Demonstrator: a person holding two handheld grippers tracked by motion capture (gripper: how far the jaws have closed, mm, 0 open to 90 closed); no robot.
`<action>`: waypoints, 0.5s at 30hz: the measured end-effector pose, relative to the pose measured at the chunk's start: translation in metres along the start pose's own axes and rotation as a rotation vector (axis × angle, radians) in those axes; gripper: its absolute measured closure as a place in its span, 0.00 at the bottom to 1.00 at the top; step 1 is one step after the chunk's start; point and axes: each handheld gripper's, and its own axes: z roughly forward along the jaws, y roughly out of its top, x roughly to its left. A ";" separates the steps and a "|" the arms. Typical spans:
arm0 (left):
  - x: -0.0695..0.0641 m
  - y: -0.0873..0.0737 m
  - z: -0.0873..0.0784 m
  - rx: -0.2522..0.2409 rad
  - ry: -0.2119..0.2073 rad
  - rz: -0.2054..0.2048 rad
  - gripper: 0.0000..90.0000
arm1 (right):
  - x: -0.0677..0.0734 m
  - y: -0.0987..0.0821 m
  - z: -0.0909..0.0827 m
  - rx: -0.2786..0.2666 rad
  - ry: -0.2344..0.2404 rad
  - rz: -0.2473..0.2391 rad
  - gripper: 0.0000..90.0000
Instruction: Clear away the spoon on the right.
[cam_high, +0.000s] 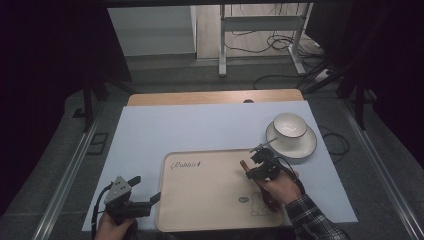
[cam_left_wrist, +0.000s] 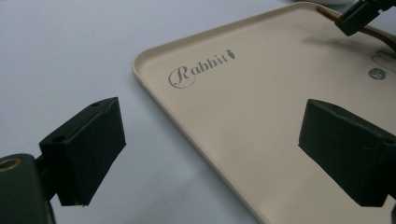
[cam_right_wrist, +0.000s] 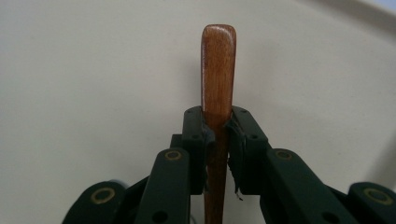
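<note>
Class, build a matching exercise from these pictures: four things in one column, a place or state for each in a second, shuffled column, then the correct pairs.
Things:
1. Wooden stick
2. Bowl
3. Tray
4. Left gripper

Places or states:
A. Open, over the tray's near-left edge
B. Lies on the pale sheet, printed "Rabbit"
C. Clamped between the right gripper's jaws
D. Stands on a saucer beyond the tray's far-right corner

Pairs: 1-C, 2-D, 3-B, 4-A
</note>
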 end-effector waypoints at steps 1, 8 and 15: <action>0.000 0.000 0.000 0.000 0.000 0.000 0.08 | -0.003 -0.002 0.007 0.007 -0.009 0.001 0.86; 0.000 0.000 0.000 0.000 0.000 0.001 0.08 | -0.006 -0.003 0.002 -0.032 -0.016 0.000 0.73; -0.001 0.000 0.000 0.001 0.001 0.006 0.08 | 0.005 -0.012 -0.010 -0.114 -0.007 -0.124 0.94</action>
